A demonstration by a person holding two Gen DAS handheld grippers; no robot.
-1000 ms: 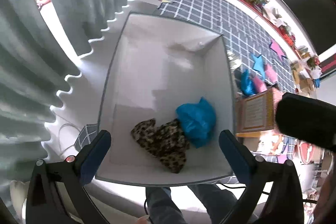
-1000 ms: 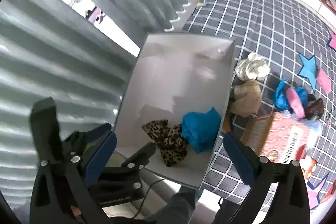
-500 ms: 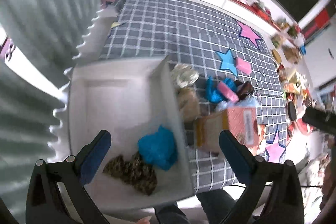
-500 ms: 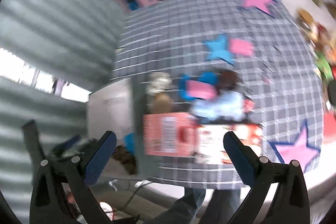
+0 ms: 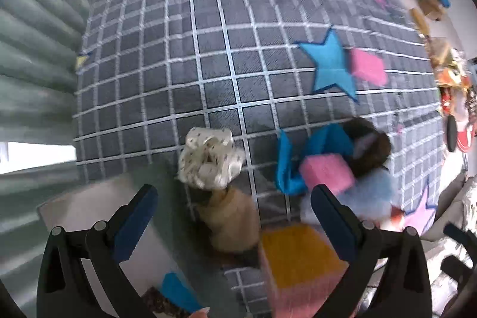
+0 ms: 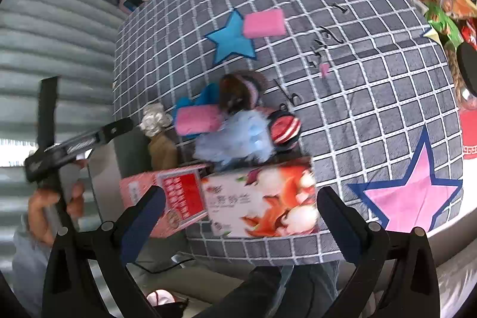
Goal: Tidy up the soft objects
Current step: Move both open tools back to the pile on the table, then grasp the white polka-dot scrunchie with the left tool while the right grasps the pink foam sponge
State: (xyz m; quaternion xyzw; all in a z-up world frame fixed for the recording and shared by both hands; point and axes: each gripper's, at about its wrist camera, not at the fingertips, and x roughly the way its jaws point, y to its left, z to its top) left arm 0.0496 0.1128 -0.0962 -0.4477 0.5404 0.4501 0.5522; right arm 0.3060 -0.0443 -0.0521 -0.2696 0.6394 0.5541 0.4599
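Both cameras are now looking away from the white bin (image 5: 98, 216) and out over the grey checked cloth on the counter (image 5: 208, 49), where a second ago they were looking down into the bin. In the left wrist view the left claw (image 5: 232, 198) is hanging wide open with nothing between its blue pads, over a cream patterned cloth bundle (image 5: 208, 161) and a tan soft thing (image 5: 232, 219) lying just beside the bin's wall. Only a corner of the bin is showing, with a scrap of the blue cloth (image 5: 176, 291) and the leopard-print piece (image 5: 158, 303) inside it, both partly hidden by the claw frame. To the right a blurred heap is lying together: a blue cloth (image 5: 286, 166), a pink sponge (image 5: 326, 173), a dark brown furry thing (image 5: 369, 145) and a pale blue fluffy item (image 5: 375, 195), edges hard to make out. In the right wrist view the right claw (image 6: 240, 209) is likewise standing wide open and empty, above a pink printed box (image 6: 232, 198) that is screening the near side of the heap; a hand (image 6: 53, 207) is gripping the other tool at the left edge, its front cut off by motion blur
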